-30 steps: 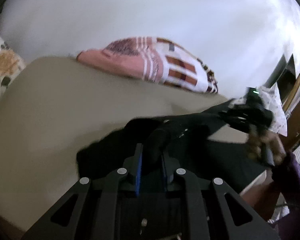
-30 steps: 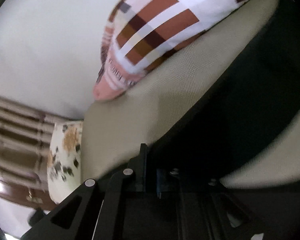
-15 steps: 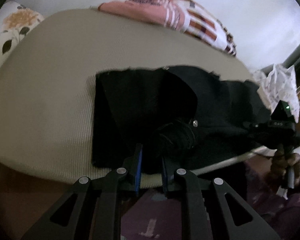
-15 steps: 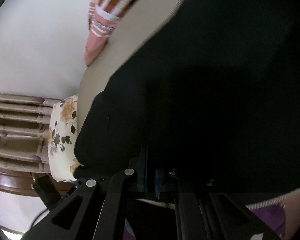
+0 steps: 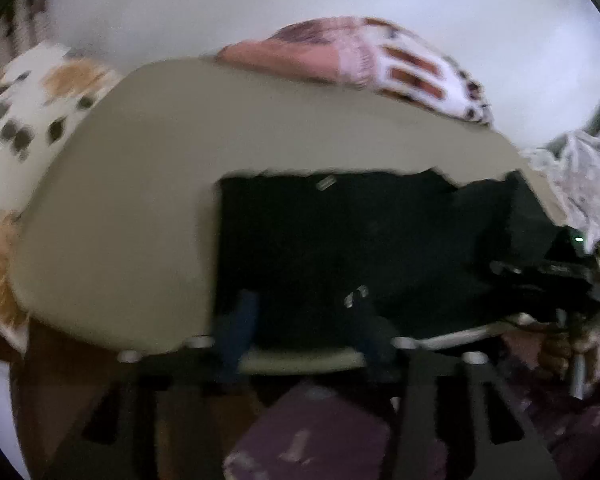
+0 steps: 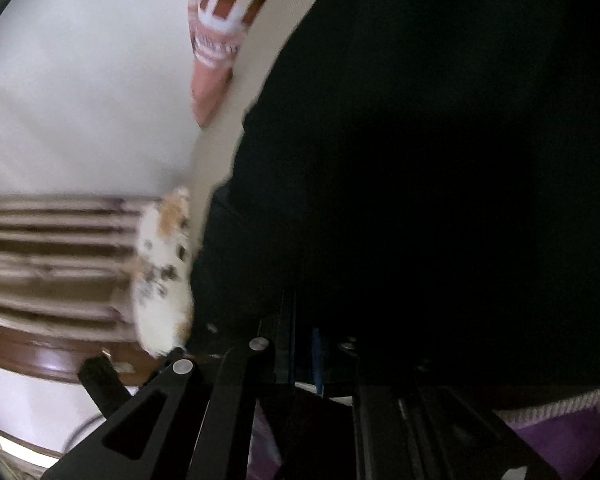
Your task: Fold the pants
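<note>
The black pants (image 5: 340, 240) lay folded flat on the beige cushion (image 5: 140, 200), near its front edge. The left gripper (image 5: 300, 320) was opening, its fingers apart with only the hem between them — apparently letting go. The right gripper (image 6: 304, 344) was also easing open from nearly closed, dark cloth crowding it; any hold was unclear. A patterned pillow (image 5: 360, 56) lay behind, well clear.

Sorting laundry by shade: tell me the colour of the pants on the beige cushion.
Black. The pants show best in the left wrist view.
</note>
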### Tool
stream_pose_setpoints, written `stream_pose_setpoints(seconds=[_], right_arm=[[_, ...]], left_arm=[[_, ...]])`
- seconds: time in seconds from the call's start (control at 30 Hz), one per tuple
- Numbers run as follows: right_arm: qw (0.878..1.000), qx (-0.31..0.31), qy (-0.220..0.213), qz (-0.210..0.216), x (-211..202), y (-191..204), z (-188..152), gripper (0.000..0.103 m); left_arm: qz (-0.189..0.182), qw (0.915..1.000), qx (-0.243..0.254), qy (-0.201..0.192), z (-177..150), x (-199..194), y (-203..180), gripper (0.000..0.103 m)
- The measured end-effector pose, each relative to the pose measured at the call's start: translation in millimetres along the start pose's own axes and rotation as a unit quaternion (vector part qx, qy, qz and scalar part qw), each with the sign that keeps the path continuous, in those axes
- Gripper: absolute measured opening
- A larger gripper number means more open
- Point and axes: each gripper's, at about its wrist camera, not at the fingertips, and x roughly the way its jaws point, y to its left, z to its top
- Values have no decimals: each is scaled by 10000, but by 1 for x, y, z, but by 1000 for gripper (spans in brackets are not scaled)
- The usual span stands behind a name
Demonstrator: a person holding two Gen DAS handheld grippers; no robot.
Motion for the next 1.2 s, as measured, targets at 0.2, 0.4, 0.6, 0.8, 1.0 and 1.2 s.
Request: stream_pose_setpoints(seconds=[0.2,0.4,0.6,0.8,1.0,1.2], right_arm=[[9947,-68,-1029,45,-50,-21,43,21],[9755,222,-2165,311,-116,-60,112,21],[9592,454,-2792,-53,-166,-92,173,9],[9510,177,-3070,-331,-204,-86,177,5],[9406,-245,-3288,-806,-255,-61,108,4],[9546,863,-2694,-934,-253,-154,54,4]], left_arm=[[-286,9980,9,567,2,57,-20,61],[-103,9969,-177,761,-6,73,-8,61],[86,9963,-53,849,-10,77,-13,61],[137,9960,14,879,-10,80,-15,61],[137,9955,41,938,-9,79,-18,61],[293,9945,286,969,-12,83,-25,62]])
